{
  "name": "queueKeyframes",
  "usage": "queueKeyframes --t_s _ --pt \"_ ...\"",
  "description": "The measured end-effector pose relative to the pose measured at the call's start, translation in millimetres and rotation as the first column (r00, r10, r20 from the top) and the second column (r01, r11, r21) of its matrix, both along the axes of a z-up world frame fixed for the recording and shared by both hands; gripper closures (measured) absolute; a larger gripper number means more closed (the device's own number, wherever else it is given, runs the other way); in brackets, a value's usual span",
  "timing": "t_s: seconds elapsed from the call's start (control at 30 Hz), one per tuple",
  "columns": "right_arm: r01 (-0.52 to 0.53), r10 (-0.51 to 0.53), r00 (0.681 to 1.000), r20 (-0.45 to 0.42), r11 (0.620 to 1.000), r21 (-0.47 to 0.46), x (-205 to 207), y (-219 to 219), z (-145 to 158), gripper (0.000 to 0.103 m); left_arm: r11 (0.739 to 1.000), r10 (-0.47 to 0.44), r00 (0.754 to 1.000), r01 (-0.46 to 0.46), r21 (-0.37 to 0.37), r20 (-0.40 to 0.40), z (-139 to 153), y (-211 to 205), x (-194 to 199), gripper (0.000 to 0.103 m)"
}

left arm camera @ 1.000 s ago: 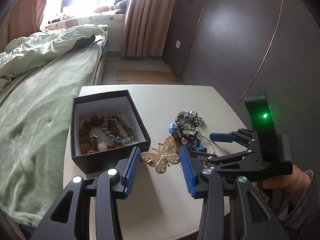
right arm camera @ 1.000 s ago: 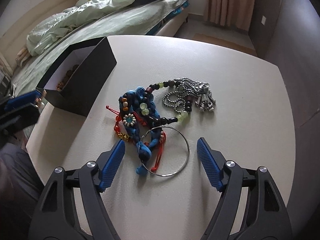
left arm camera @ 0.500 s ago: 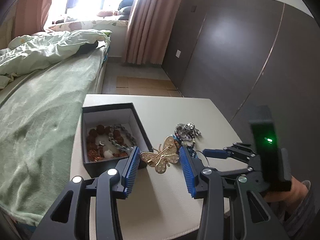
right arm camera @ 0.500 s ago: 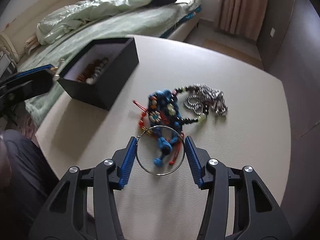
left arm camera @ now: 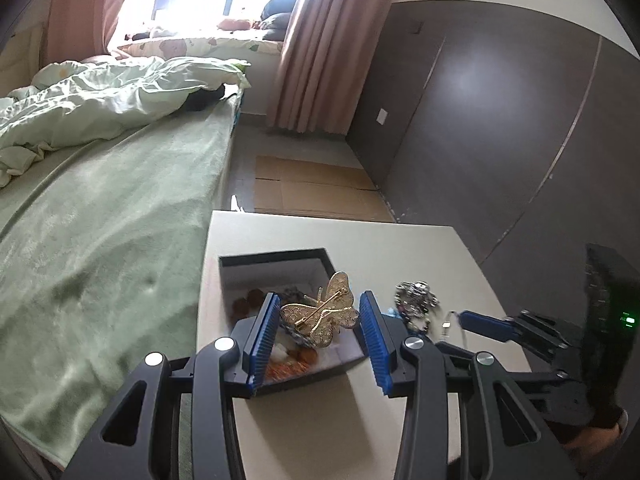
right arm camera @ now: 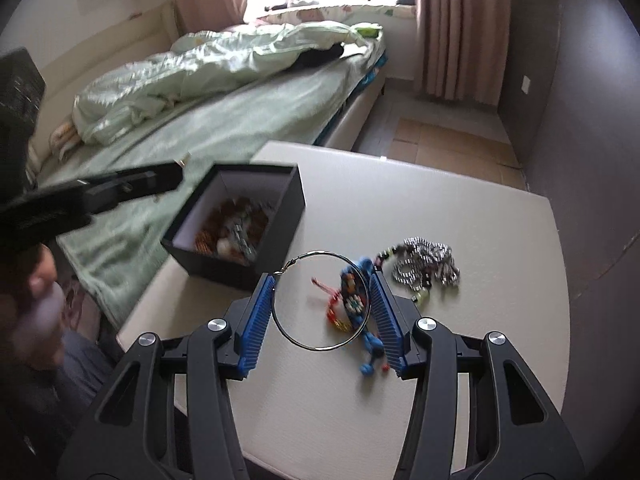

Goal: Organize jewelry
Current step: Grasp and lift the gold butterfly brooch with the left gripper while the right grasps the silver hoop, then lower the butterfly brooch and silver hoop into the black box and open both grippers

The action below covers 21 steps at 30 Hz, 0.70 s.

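My left gripper (left arm camera: 318,320) is shut on a gold butterfly brooch (left arm camera: 320,314) and holds it in the air above the black jewelry box (left arm camera: 276,258), which has beaded bracelets inside. My right gripper (right arm camera: 322,302) is shut on a thin silver hoop (right arm camera: 280,320), lifted clear of the white table (right arm camera: 460,340). Below the hoop lie a blue and red corded bracelet (right arm camera: 352,304) and a silver chain pile (right arm camera: 428,266). In the right wrist view the box (right arm camera: 280,216) sits left of the hoop, and the left gripper's finger (right arm camera: 120,188) reaches in from the left.
A bed with green covers (left arm camera: 100,220) runs along the table's left side. A dark wardrobe wall (left arm camera: 500,120) stands on the right. Cardboard (left arm camera: 312,188) lies on the floor past the table. A person's hand (right arm camera: 44,292) shows at the left edge.
The right gripper closed on the silver hoop and lifted it off the table. The left gripper carried the butterfly brooch up and over the box.
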State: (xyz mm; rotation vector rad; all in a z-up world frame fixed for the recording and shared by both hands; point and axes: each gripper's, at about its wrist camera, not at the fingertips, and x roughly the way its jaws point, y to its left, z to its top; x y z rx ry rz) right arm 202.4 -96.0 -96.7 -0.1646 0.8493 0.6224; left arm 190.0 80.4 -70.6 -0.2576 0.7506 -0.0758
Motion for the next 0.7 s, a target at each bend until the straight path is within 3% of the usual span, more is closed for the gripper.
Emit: queueKeyframes --t_s 0.37,0.43,0.5,0.7 --pt "0.086 -0.087 0.996 0.003 0.992 0.088 4 18 12 0.053 0.998 0.047 0.997 -0.049 -0.028 -0.058 -17 21 32 0.063" --pt "0.096 -0.096 0.995 -0.002 0.991 0.092 5 23 12 0.053 0.998 0.044 0.996 -0.048 -0.05 -0.08 -23 23 34 0.058" --pt "0.107 -0.108 0.994 -0.001 0.989 0.099 8 26 11 0.053 0.997 0.054 0.996 -0.059 -0.06 -0.074 -25 25 33 0.041" --pt "0.102 -0.104 0.995 0.01 0.989 0.109 17 38 14 0.053 0.991 0.097 0.995 -0.1 -0.091 -0.037 -19 38 21 0.041"
